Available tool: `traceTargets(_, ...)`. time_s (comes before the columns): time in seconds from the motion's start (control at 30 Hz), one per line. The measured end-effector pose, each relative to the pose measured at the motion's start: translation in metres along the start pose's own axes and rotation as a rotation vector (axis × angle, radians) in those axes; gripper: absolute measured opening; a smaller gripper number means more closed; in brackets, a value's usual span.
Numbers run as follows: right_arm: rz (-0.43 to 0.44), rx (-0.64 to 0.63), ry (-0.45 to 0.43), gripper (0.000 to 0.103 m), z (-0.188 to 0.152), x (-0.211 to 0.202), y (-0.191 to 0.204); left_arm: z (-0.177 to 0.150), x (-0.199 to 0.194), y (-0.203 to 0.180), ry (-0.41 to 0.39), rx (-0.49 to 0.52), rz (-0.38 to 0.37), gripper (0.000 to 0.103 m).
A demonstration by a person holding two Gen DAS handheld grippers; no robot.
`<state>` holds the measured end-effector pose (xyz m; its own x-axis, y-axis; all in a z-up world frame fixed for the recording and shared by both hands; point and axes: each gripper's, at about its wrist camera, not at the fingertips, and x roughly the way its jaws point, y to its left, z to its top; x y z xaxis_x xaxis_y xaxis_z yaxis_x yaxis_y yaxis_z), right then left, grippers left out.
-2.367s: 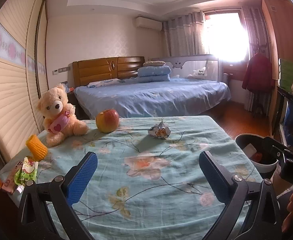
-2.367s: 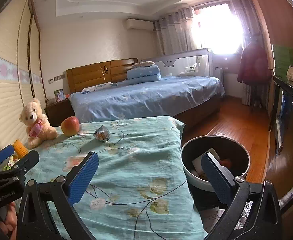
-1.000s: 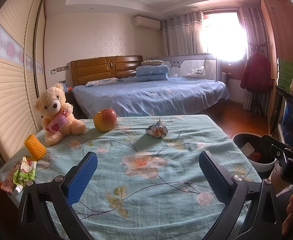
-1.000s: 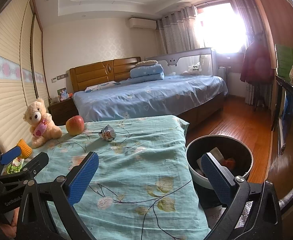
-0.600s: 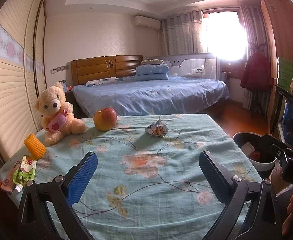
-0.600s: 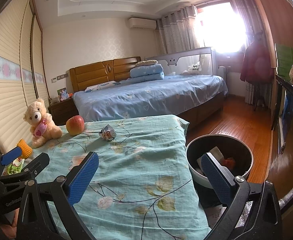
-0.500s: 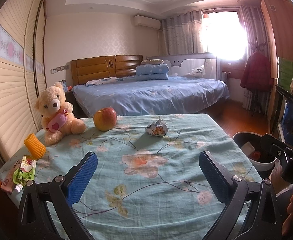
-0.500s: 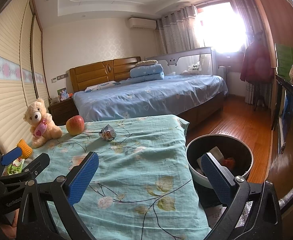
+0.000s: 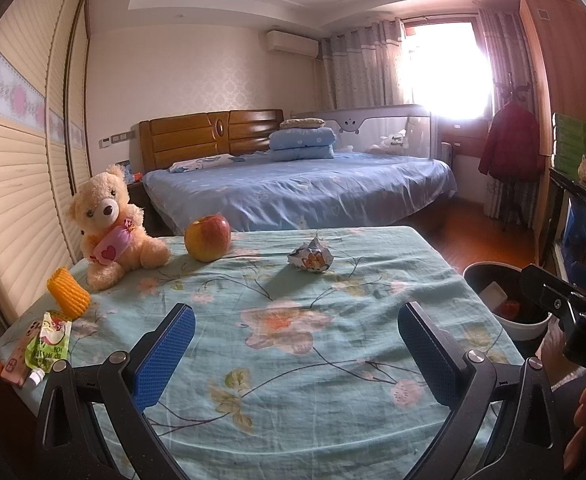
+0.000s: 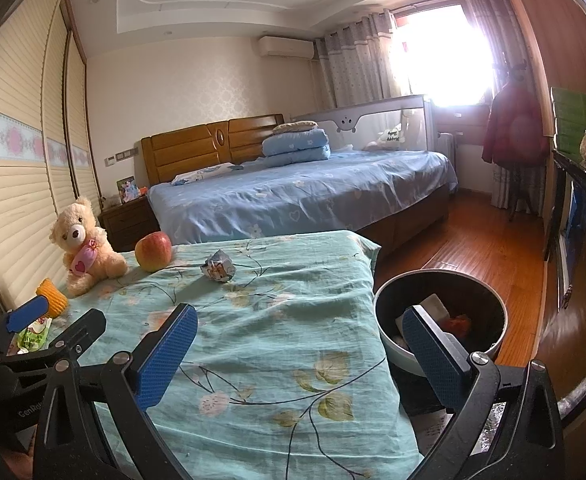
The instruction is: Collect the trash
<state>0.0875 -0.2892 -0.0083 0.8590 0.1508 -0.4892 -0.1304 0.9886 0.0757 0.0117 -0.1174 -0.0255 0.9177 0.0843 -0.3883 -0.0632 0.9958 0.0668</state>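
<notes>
A crumpled printed wrapper (image 9: 311, 257) (image 10: 218, 266) lies on the floral cloth near the table's far edge. A green squeeze pouch (image 9: 49, 340) (image 10: 33, 336) and a pink wrapper (image 9: 19, 356) lie at the near left corner. My left gripper (image 9: 293, 350) hovers open over the near half of the table, empty. My right gripper (image 10: 299, 350) is open and empty at the table's right edge, its right finger over the dark bin (image 10: 441, 324) (image 9: 505, 300) on the floor, which holds white and red scraps.
A teddy bear (image 9: 111, 232), an apple (image 9: 207, 237) and a yellow foam sleeve (image 9: 67, 298) sit on the table's left and far side. The table (image 9: 293, 400) has a teal floral cloth. A blue bed (image 9: 301, 188) stands behind, a dark cabinet (image 10: 585, 248) at right.
Both grippers have drifted only slightly; the view barely shifts. Nothing on the table has moved, and both stay open.
</notes>
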Motion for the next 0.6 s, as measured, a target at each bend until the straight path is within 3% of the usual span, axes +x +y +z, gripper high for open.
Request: traceTargets(0.6,0.003,0.003,0.001,0.103,0.0002,-0.0007,-0.0003,-0.0007,0.0016,-0.0012,0.005,0.001,-0.003,0.103)
